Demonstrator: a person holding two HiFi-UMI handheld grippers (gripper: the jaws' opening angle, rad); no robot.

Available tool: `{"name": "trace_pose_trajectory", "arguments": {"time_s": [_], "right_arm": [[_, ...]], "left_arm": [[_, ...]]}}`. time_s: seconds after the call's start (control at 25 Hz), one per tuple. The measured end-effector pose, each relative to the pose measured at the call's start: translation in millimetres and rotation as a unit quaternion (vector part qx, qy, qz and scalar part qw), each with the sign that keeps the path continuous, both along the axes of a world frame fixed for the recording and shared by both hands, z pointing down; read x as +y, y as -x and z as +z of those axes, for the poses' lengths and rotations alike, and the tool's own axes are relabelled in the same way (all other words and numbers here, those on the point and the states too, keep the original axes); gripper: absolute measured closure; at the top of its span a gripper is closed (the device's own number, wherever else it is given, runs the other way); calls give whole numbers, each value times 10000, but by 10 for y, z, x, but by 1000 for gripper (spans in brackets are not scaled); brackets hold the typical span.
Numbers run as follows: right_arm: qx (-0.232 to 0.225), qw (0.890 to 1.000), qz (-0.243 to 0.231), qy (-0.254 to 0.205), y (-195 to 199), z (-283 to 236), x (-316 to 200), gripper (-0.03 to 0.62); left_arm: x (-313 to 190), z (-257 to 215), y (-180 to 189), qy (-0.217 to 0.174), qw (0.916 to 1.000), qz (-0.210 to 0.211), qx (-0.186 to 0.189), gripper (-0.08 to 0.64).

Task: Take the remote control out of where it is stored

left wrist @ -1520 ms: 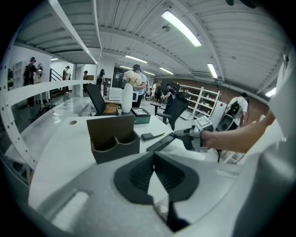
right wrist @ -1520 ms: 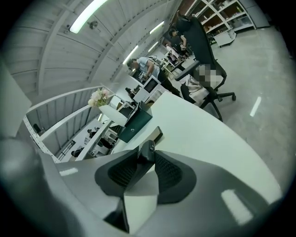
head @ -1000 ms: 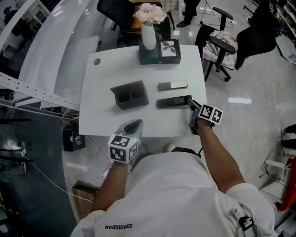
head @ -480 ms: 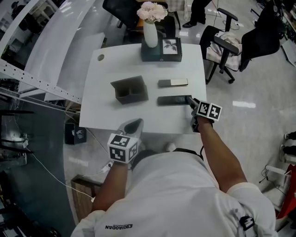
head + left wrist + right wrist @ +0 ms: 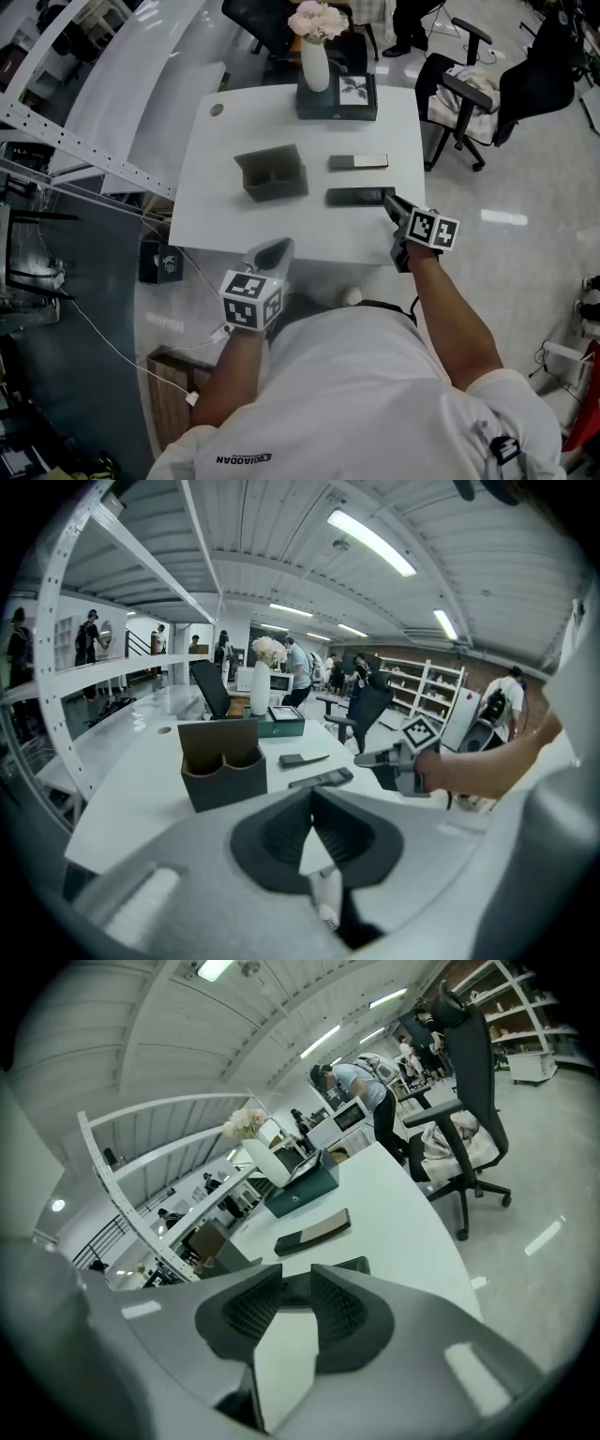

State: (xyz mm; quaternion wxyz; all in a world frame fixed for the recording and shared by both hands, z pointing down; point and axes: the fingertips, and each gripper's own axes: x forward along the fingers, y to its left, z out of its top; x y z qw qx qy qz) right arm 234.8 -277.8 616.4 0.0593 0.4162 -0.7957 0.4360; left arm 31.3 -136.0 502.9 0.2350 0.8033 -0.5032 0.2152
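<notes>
Remote control [image 5: 357, 196], dark and slim, lies flat on the white tabletop [image 5: 216, 206], just right of the dark two-pocket holder [image 5: 273, 174] and well clear of it, so it seems to be out of its storage already. A second remote [image 5: 357, 161] with a pale half lies parallel on the far side, near but apart. Both pockets of the holder look empty in the left gripper view. The right claw [image 5: 389, 203] sits at the right end of the dark remote, pointing along it and tilted down. Its jaws have just been closing, yet a gap remains between them and they pinch nothing: the remote shows beyond the tips, not between the pads. That fits a hand done with the piece rather than one gripping it. The left claw [image 5: 279, 246] is clenched on nothing and hangs at the near edge, likely kept back because one hand is enough here. A vase [image 5: 316, 64] of flowers and a teal box [image 5: 337, 101] stand at the far edge, out of the way
</notes>
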Motion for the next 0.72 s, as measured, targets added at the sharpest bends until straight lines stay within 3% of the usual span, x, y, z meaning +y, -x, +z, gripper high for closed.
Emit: {"name": "trace_pose_trajectory", "arguments": {"time_s": [0.32, 0.72], "right_arm": [[-393, 9944, -646, -744, 425, -724, 479, 583], [-210, 9804, -1312, -1454, 1363, -1314, 1348, 588]], "left_arm": [[95, -131, 137, -134, 9998, 55, 148, 557], [449, -329, 562, -303, 9985, 266, 366, 557]]}}
